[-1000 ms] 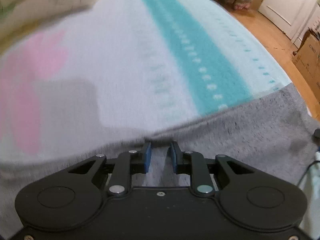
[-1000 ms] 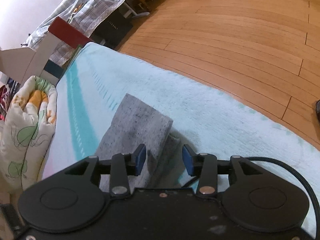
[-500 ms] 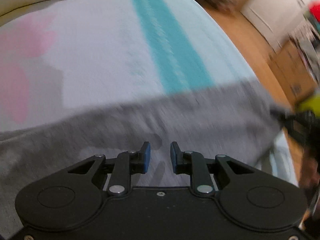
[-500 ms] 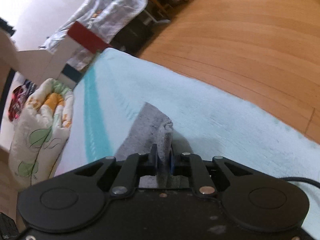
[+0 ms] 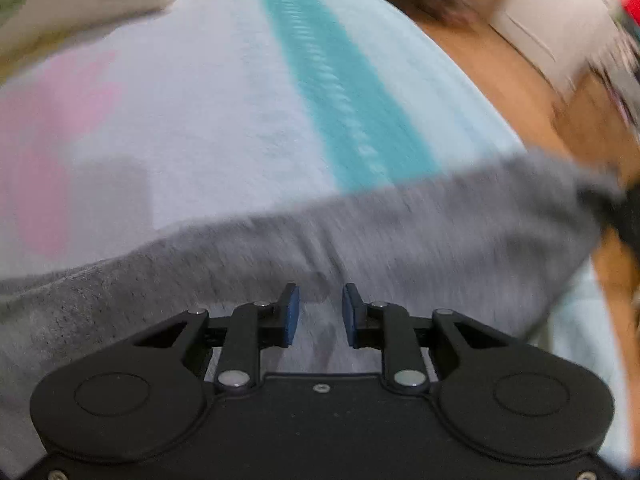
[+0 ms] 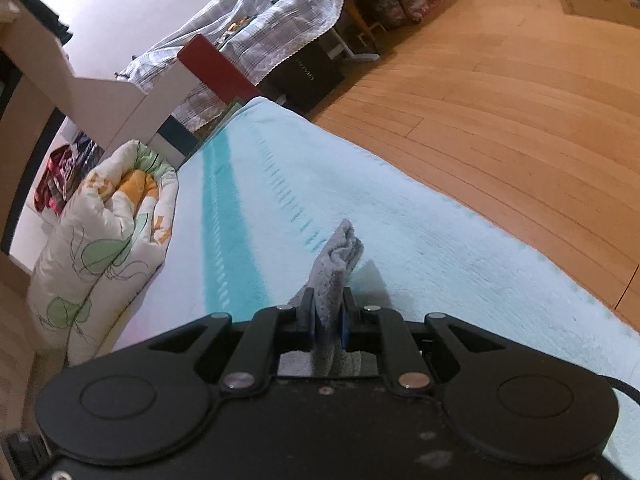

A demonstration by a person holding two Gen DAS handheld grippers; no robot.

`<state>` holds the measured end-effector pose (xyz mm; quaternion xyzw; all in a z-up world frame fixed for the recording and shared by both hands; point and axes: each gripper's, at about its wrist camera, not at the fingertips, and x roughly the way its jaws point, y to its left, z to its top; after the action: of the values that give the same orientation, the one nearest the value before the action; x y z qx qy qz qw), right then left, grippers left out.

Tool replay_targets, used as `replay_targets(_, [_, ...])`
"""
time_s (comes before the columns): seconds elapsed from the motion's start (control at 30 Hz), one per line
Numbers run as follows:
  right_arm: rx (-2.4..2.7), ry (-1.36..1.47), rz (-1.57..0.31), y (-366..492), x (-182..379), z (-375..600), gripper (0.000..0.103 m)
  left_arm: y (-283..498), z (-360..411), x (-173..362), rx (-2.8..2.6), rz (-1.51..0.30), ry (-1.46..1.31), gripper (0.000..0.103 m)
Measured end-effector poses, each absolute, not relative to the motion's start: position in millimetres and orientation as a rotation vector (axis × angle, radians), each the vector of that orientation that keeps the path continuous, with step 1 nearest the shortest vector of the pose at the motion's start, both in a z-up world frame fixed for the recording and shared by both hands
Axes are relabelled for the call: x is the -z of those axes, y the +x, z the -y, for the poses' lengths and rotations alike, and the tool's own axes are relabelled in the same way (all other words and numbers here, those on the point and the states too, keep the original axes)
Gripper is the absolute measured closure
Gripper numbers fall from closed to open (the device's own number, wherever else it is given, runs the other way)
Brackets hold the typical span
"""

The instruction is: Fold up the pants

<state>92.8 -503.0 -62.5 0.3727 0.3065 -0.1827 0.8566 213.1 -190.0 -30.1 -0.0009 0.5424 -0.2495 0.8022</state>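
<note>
Lying across the striped blanket (image 5: pixel 248 128), the soft, limp grey pants (image 5: pixel 400 240) are pinched at one bunched end by the right gripper (image 6: pixel 327 318), while the left gripper (image 5: pixel 319 312) hovers above them with fingers apart (a hem corner looks best to grasp).

the carrying surface is a pale blanket (image 6: pixel 440 248) spread flat, fuzzy and light aqua, running from the lower right of the right wrist frame up to the centre top. a darker teal stripe (image 6: pixel 224 232) with rows of small dashes runs along it; in the left wrist frame the stripe (image 5: pixel 344 92) goes from top centre toward the middle, and a pink patch (image 5: pixel 52 136) shows at the left edge.

directly on it lie the grey pants (image 5: pixel 400 240), stretched as a band across the middle of the blurred left wrist frame, and a rolled floral quilt (image 6: pixel 104 232) at the left of the right wrist frame. wooden floor (image 6: pixel 520 120) lies beyond the blanket's right edge.
</note>
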Motion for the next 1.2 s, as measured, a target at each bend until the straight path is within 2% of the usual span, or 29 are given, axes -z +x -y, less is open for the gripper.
replay_targets(0.1, [0.375,0.764,-0.650,90.6,56.8,499.7,0.090,236.1,189.4,43.0,0.516,-1.238,-0.106,0.072])
replay_targets(0.27, [0.354,0.721,-0.651,91.9,43.2,490.1,0.090,250.0,185.7,58.3,0.462,-1.252,-0.175,0.073])
replay_targets(0.47, [0.294,0.578,-0.667,100.9,17.2,454.9,0.090,259.7,140.0,43.0,0.441,-1.275,-0.303,0.073])
replay_targets(0.63, [0.176,0.423,-0.661,111.2,-13.2,392.2,0.090,268.3,82.0,30.5,0.371,-1.243,-0.309,0.072])
replay_targets(0.8, [-0.045,0.313,-0.657,122.1,-29.6,286.5,0.090,264.8,25.2,34.0,0.320,-1.249,-0.296,0.072])
replay_targets(0.9, [-0.205,0.269,-0.696,126.0,-12.3,208.3,0.090,257.8,-9.3,38.0,0.263,-1.256,-0.293,0.072])
replay_targets(1.1, [-0.326,0.146,-0.852,119.5,64.7,83.8,0.090,248.0,-65.2,42.7,0.120,-1.231,-0.267,0.072])
replay_targets(1.2, [-0.305,0.080,-0.871,108.2,84.2,64.6,0.080,243.8,-75.3,41.5,0.119,-1.217,-0.260,0.072])
